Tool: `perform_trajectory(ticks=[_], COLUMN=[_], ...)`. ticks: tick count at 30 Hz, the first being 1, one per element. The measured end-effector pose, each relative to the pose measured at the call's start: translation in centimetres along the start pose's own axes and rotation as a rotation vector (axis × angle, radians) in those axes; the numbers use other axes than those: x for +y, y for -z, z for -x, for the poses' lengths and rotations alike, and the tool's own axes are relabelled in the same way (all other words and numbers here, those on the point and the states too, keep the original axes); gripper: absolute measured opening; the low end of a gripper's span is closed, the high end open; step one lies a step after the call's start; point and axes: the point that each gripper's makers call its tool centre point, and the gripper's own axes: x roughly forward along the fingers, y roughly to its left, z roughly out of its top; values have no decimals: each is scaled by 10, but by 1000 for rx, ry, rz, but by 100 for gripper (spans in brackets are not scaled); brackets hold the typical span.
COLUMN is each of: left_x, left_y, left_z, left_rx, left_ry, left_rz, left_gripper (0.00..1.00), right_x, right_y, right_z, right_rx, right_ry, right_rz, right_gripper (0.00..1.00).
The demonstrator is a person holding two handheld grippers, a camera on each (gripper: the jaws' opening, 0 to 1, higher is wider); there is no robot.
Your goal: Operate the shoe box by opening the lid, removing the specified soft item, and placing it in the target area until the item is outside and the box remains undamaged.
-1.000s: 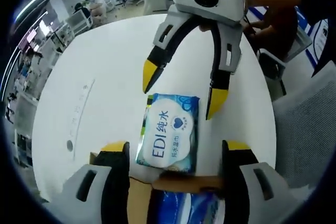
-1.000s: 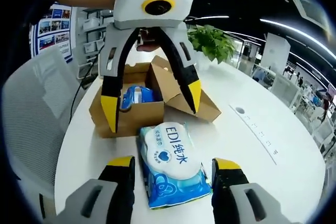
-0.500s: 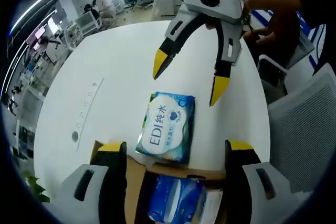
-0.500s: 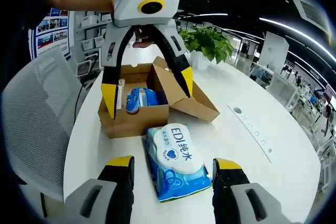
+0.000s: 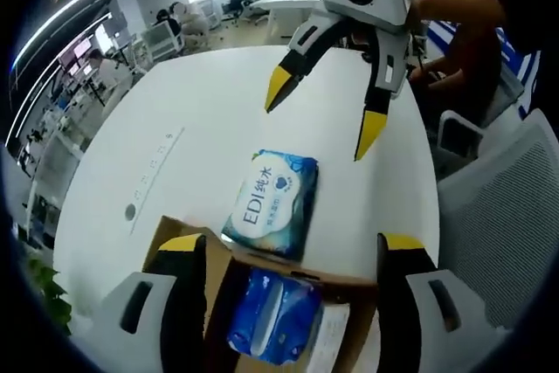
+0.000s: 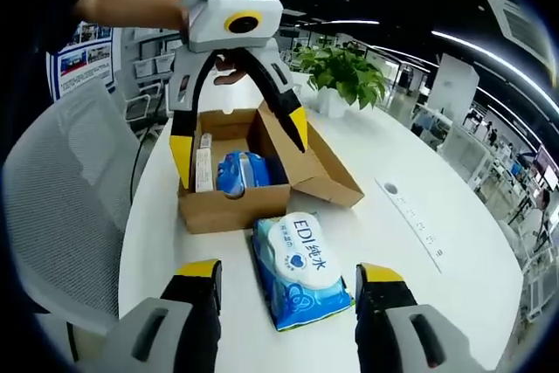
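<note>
A blue and white wet-wipes pack (image 5: 269, 205) (image 6: 301, 269) lies flat on the white table (image 5: 192, 120), just outside the open cardboard shoe box (image 6: 229, 204) (image 5: 345, 284). Inside the box lie another blue pack (image 5: 265, 317) (image 6: 245, 169) and a slim white carton (image 6: 203, 171). My left gripper (image 5: 288, 255) (image 6: 238, 133) hangs open above the box with nothing between its fingers. My right gripper (image 6: 286, 281) (image 5: 326, 113) hovers open above the table on the far side of the wipes pack, holding nothing.
The box's lid flap (image 6: 321, 174) lies folded out on the table. A grey mesh chair (image 6: 61, 216) (image 5: 502, 216) stands at the table's edge. A potted plant (image 6: 349, 76) sits at the table's far end. People sit at desks (image 5: 162, 28) in the background.
Both grippers have drawn back and upward from the wipes pack, which stays on the table. More of the box's inside now shows in both views.
</note>
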Motion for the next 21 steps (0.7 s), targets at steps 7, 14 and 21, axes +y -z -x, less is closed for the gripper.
perform_trajectory(ticks=[7,14,21], left_x=[-6,-9,-13], left_y=[2,3,8], left_z=[16,29,45], left_rx=[-27,-64,-100], left_ry=[-21,-37,-63], left_rz=[4,23,27], left_gripper=[83,87,90], right_x=[10,19,28], right_y=[-12,-25,-35], right_z=[2,4,3], right_rx=[4,3,10], right_ry=[4,15,16], right_rz=[17,30,38], right_gripper=[62,64,66])
